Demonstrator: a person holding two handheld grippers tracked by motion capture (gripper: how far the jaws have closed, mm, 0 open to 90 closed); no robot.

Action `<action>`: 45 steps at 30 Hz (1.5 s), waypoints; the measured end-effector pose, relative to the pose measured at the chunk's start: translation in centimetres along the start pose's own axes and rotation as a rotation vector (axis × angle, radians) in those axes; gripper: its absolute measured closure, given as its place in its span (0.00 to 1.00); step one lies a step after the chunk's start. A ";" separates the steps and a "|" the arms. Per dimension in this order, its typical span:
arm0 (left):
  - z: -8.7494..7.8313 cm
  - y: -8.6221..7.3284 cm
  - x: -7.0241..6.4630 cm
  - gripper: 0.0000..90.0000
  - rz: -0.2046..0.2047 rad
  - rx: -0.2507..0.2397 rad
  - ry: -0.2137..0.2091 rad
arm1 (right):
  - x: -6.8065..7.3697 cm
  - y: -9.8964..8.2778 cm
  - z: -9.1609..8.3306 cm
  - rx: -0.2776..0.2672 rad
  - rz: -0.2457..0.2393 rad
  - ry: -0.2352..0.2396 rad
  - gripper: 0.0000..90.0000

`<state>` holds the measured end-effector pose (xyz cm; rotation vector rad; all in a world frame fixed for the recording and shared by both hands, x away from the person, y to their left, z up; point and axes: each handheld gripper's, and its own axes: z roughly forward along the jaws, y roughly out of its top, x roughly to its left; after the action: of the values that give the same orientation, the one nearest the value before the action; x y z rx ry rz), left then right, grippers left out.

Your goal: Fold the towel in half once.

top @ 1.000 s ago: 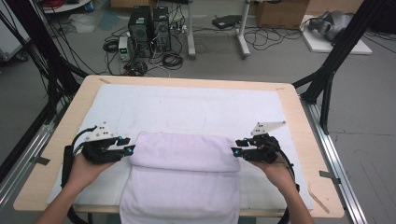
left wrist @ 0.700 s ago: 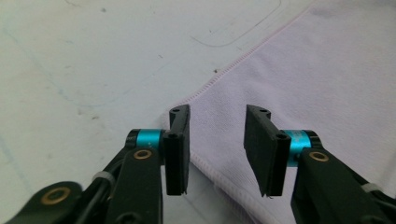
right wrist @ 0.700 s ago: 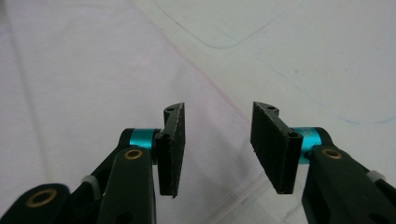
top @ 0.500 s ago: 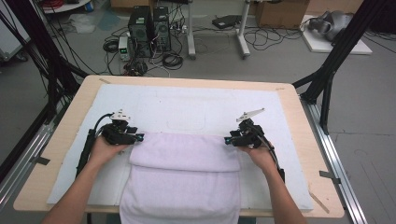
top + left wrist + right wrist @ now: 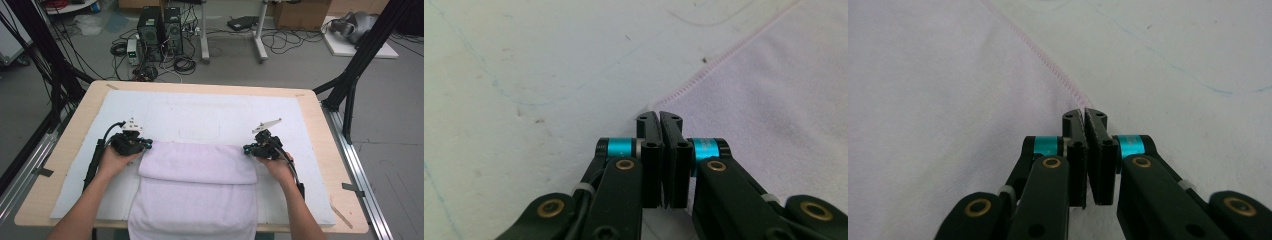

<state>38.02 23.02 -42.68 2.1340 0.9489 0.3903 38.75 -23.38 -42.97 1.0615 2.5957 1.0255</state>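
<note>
A pale lilac towel (image 5: pixel 197 190) lies folded on the white mat (image 5: pixel 200 112), and its near end hangs over the table's front edge. My left gripper (image 5: pixel 149 145) sits at the fold's far left corner and my right gripper (image 5: pixel 246 149) at its far right corner. Both pairs of jaws have just been closing. In the left gripper view the jaws (image 5: pixel 659 114) are pressed together where the towel's (image 5: pixel 774 100) hemmed corner ends. The right gripper view shows the same: jaws (image 5: pixel 1084 112) shut where the towel's (image 5: pixel 938 100) stitched edge meets them.
The wooden table's (image 5: pixel 320 130) bare rim frames the mat. On the floor behind the table are computer towers (image 5: pixel 160 27), cables and black frame legs (image 5: pixel 360 60). Bare mat lies beyond the towel.
Both hands have moved away from the person and inward, down onto the towel's far corners. Both pairs of jaws have closed there.
</note>
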 end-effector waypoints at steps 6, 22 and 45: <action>-1.7 0.2 0.0 0.97 -0.027 -0.071 -0.030 | 0.3 0.6 -2.1 -0.074 -0.006 0.027 0.98; -13.6 -5.0 -8.9 0.97 0.148 -0.230 -0.168 | 9.4 -4.5 -12.4 -0.316 -0.211 0.221 0.97; -4.1 -3.2 -4.5 0.59 0.085 -0.038 -0.059 | 4.1 -3.6 -5.0 -0.101 -0.086 0.066 0.56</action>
<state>31.16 23.27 -42.15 2.1443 0.8134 0.3822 31.83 -25.20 -41.15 0.8990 2.5847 1.1755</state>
